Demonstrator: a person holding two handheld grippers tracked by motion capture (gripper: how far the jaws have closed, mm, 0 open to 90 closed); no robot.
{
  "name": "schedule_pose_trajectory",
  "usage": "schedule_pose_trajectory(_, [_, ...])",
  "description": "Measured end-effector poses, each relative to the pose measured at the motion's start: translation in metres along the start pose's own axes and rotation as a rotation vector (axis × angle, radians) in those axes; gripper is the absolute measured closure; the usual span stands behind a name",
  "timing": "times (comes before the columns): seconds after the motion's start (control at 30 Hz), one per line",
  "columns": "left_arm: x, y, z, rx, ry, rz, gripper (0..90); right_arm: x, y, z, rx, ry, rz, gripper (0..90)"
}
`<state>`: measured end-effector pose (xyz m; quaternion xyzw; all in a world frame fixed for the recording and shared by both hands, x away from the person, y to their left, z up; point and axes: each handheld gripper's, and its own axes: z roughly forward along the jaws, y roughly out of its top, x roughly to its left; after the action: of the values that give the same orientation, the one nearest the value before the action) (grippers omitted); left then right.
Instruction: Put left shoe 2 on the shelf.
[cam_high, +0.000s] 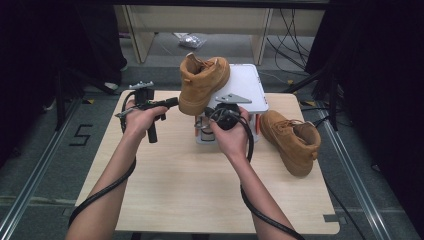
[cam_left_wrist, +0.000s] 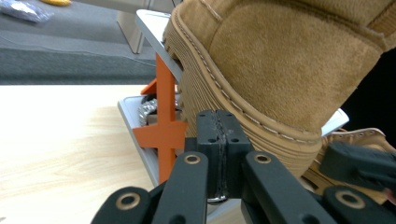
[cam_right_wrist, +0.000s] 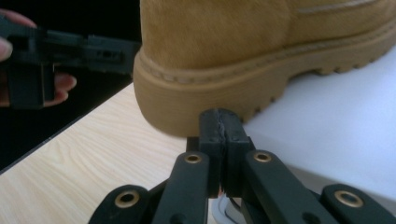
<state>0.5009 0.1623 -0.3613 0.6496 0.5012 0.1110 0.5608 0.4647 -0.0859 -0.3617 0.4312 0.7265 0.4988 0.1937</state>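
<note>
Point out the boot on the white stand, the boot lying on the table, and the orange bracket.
Boot on stand (cam_high: 200, 85), high view, suede side.
Boot on table (cam_high: 292, 140), high view, upper near the laces.
Orange bracket (cam_left_wrist: 164, 133), left gripper view, where its bars cross.

A single black mark shaped like the digit 5 (cam_high: 81, 134) stands on the grey floor (cam_high: 60, 165), left of the desk (cam_high: 200, 190). Nothing legible shows on the boots, on the white stand or on the desk itself.
</note>
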Motion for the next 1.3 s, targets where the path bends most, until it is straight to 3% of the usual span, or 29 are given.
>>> schedule_pose_trajectory(0.3, [-0.003,-0.001,0.000,-0.002,0.010,0.017,89.4,0.004,0.005,0.009,0.001,-0.010,-0.010,90.0])
schedule_pose_trajectory(0.37, [-0.005,-0.001,0.001,0.004,-0.006,0.007,89.5,0.004,0.005,0.008,0.005,-0.017,-0.005,90.0])
schedule_pose_trajectory(0.47, [-0.014,-0.002,0.004,0.014,-0.037,0.009,89.5,0.000,0.006,0.007,-0.004,-0.047,-0.006,90.0])
schedule_pose_trajectory(0.6, [-0.021,-0.002,0.011,0.024,-0.039,0.013,89.5,-0.010,0.006,0.005,0.003,-0.064,0.002,90.0])
schedule_pose_trajectory(0.83, [-0.027,-0.002,0.018,0.030,-0.048,0.006,89.5,-0.019,0.009,0.005,0.010,-0.089,0.002,90.0])
schedule_pose_trajectory(0.87, [-0.028,-0.002,0.020,0.028,-0.051,0.007,89.5,-0.019,0.009,0.004,0.014,-0.094,0.022,90.0])
schedule_pose_trajectory(1.0, [-0.032,-0.003,0.025,0.035,-0.070,0.006,89.5,-0.026,0.009,0.003,0.012,-0.113,0.001,90.0])
schedule_pose_trajectory(1.13, [-0.036,-0.004,0.030,0.048,-0.079,0.005,89.5,-0.032,0.008,0.001,0.017,-0.140,0.012,90.0])
schedule_pose_trajectory(1.3, [-0.037,-0.004,0.031,0.053,-0.072,0.010,89.4,-0.032,0.009,0.001,0.021,-0.143,0.017,90.0])
